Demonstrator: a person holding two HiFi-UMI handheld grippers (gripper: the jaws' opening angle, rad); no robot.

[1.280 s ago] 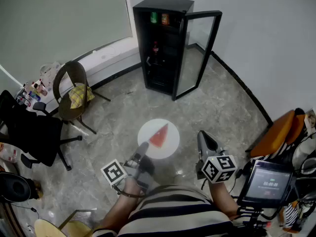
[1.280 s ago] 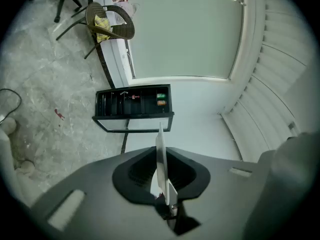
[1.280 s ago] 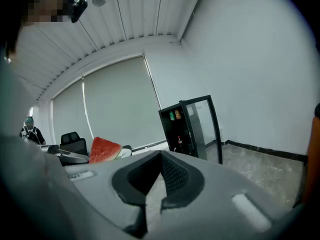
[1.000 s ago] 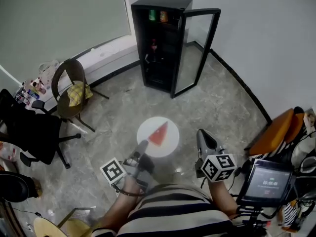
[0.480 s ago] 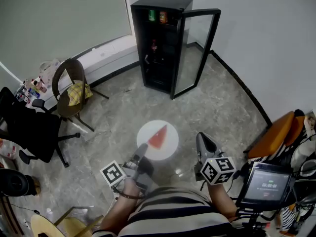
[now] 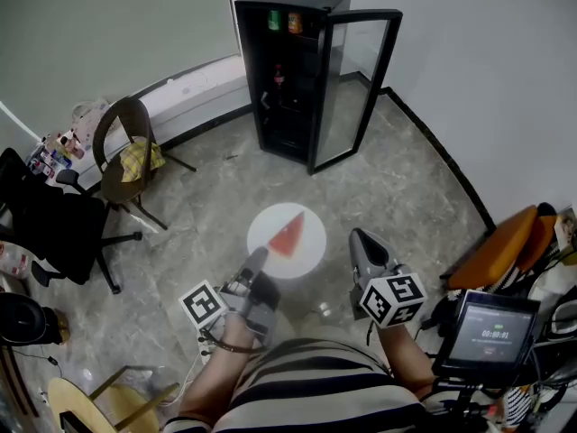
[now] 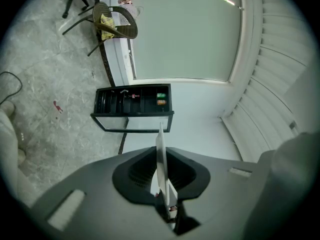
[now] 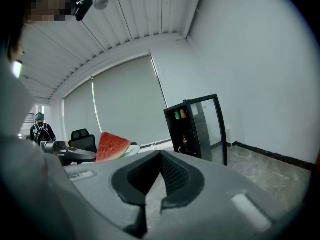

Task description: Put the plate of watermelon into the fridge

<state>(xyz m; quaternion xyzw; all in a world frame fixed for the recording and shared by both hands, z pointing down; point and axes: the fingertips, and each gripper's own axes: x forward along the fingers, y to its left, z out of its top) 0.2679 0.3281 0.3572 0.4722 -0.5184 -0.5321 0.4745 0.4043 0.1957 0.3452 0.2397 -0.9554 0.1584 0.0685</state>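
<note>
A round white plate carries a red watermelon wedge and hangs above the floor in the head view. My left gripper is shut on the plate's near rim. In the left gripper view the plate shows edge-on, pinched between the jaws of the left gripper. My right gripper is shut and empty, to the right of the plate. In the right gripper view the right gripper is shut and the wedge is at the left. The black fridge stands ahead with its glass door swung open.
Cans sit on the fridge's top shelf. A brown chair with a yellow cloth and a black office chair stand at the left. An orange seat and a screen are at the right. Marble floor lies before the fridge.
The plate and both grippers have drifted a little forward toward the fridge. The left gripper's hold on the plate is unchanged and the right gripper stays shut.
</note>
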